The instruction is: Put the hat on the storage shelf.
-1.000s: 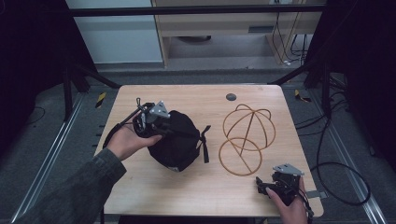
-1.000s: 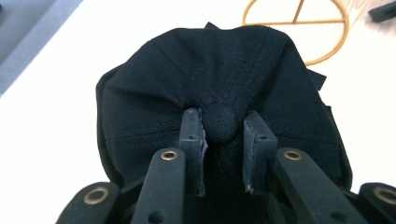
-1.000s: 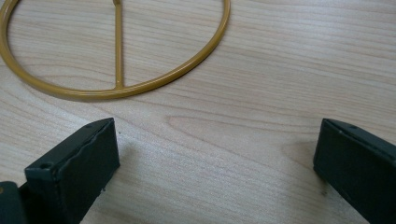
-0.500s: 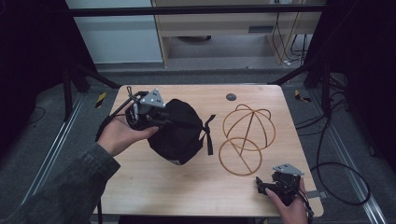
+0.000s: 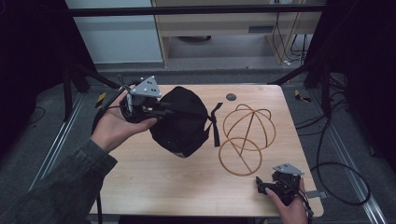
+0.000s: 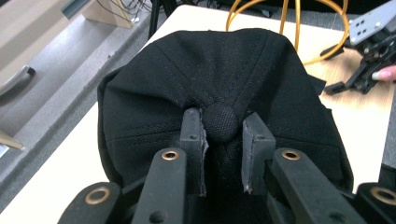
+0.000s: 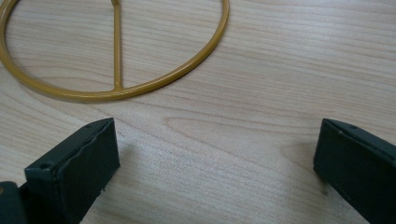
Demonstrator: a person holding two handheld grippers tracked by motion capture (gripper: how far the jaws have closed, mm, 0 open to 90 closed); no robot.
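Left gripper view: left claw [image 6: 223, 154] pinches cap [image 6: 224, 70].

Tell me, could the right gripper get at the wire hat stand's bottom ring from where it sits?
Probably yes. The right gripper rests on the table with its jaws wide apart, and only bare wood lies between them and the wire hat stand.
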